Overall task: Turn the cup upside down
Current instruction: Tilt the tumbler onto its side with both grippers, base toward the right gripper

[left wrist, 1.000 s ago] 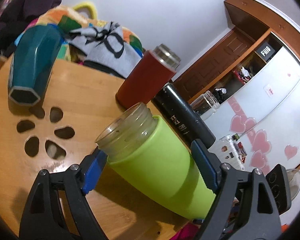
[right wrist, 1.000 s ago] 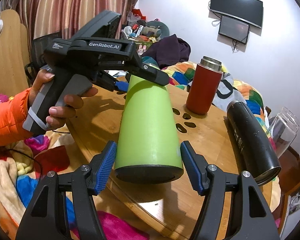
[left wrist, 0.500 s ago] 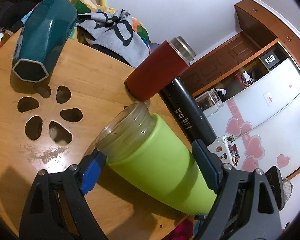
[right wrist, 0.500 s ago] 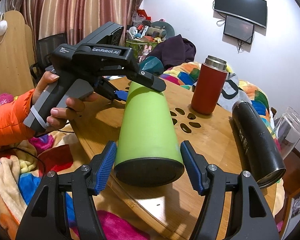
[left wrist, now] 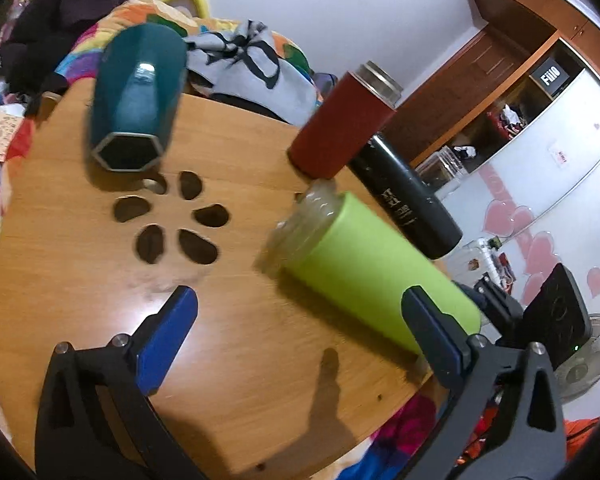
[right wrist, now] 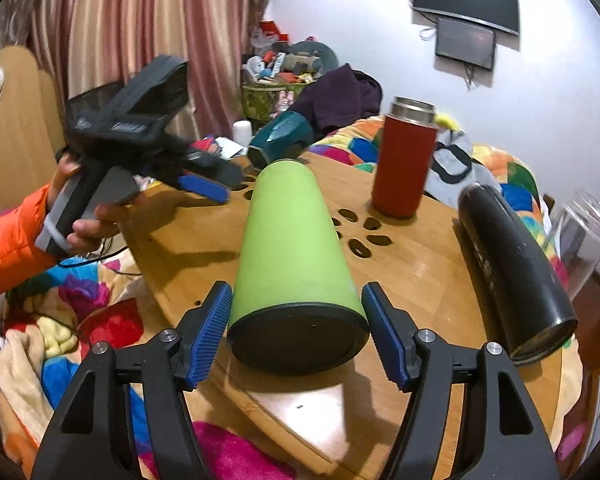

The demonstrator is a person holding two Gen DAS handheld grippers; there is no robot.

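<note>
A lime-green cup with a clear glass mouth and a black base is held tilted, nearly level, over the round wooden table. My right gripper is shut on the cup near its base, one blue pad on each side. My left gripper is open and empty, pulled back to the left of the cup; it shows in the right wrist view, held in a hand with an orange sleeve. The cup also shows in the left wrist view.
A red flask stands upright at the table's far side. A black bottle lies on its side at the right. A teal hexagonal cup lies on its side at the far left. A flower-shaped cutout marks the table's middle. A clear jar stands beyond the right edge.
My left gripper has let go of the cup's mouth end, opened and drawn back to the left. My right gripper still holds the cup's base end.
</note>
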